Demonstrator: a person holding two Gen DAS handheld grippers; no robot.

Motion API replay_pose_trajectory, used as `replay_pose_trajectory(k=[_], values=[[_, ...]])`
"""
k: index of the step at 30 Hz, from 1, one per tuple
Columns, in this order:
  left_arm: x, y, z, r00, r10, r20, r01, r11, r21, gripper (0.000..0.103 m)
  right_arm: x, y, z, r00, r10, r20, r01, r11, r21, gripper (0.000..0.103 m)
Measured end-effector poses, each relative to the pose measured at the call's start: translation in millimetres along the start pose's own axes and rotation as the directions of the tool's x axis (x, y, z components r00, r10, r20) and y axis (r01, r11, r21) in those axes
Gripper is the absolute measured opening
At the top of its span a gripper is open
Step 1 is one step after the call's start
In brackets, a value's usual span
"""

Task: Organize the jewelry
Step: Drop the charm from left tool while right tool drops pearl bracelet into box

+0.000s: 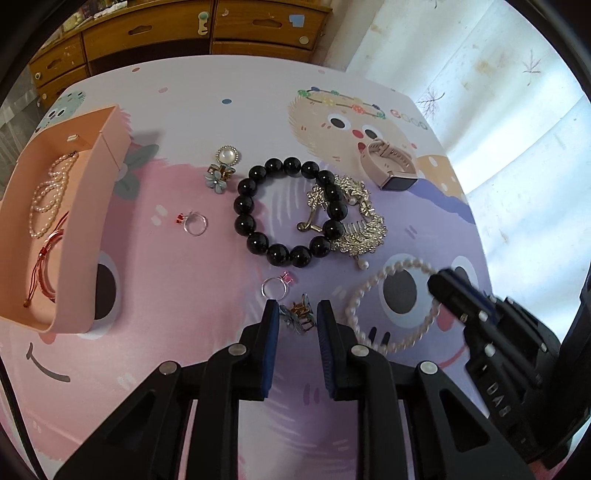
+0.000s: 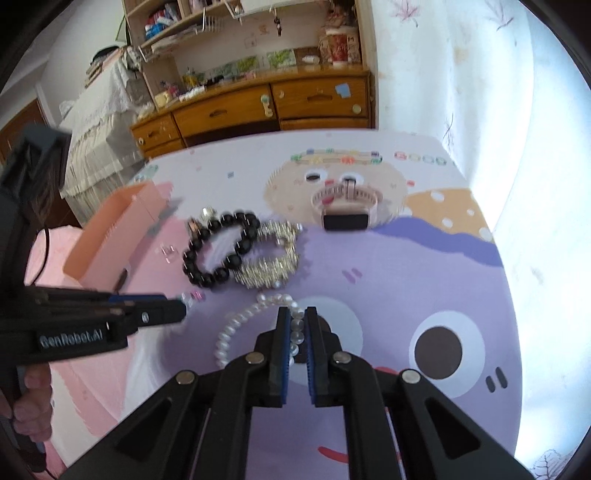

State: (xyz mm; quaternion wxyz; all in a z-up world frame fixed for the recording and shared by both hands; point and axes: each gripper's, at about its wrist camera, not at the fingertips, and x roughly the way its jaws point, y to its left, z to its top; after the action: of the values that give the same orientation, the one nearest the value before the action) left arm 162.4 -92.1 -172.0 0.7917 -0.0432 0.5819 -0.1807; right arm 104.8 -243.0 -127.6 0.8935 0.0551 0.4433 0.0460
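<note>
Our right gripper [image 2: 295, 325] clenches white pearl bracelet [image 2: 236, 325] on cartoon tablecloth [image 1: 207, 369]. Our left gripper [image 1: 297, 314] pinches flower clip [image 1: 300, 316]. Two rings [image 1: 195, 222] [image 1: 275, 287] lie loose, one black bead bracelet [image 1: 291, 210], one watch [image 1: 389, 168]. Pink box [image 1: 85, 229] holds pearl strand [image 1: 50, 192], red cord [image 1: 48, 266]. Wooden drawers [image 1: 177, 29] behind.

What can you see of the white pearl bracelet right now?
The white pearl bracelet is a loop of small, glossy, round white beads, apparently a double strand. One side is pinched between the blue pads of the right claw; the rest drapes onto the cartoon-printed tablecloth, just below the silver rhinestone hair comb.
</note>
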Motion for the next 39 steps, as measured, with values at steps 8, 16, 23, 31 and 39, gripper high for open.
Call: replay_pose_trajectory(k=[8, 16, 23, 31, 39], values=[[-35.9, 19.4, -9.8, 0.997, -0.063, 0.037, 0.063, 0.998, 0.008, 0.019, -28.6, 30.7, 25.7, 0.991, 0.044, 0.129, -0.039, 0.998, -0.039, 0.007], [-85.3, 55.2, -14.1, 0.988, -0.116, 0.104, 0.117, 0.993, -0.01, 0.019, -35.4, 96.8, 49.2, 0.978, 0.115, 0.176, -0.093, 0.988, -0.127, 0.007], [-123.5, 108.2, -10.0, 0.981, -0.094, 0.169, 0.097, 0.995, -0.01, 0.019, -35.1, 169.9, 63.3, 0.963, 0.199, 0.181, -0.166, 0.969, -0.185, 0.007], [-144.1, 170.3, 5.6, 0.976, -0.064, 0.206, 0.067, 0.998, -0.008, 0.019, -26.0, 234.4, 77.5, 0.956, 0.206, 0.207, -0.163, 0.965, -0.208, 0.007], [-141.0, 210.3, 13.5, 0.98, -0.071, 0.185, 0.061, 0.997, 0.056, 0.019, -8.1, 271.5, 77.3, 0.97, 0.13, 0.207, -0.092, 0.979, -0.183, 0.008]])
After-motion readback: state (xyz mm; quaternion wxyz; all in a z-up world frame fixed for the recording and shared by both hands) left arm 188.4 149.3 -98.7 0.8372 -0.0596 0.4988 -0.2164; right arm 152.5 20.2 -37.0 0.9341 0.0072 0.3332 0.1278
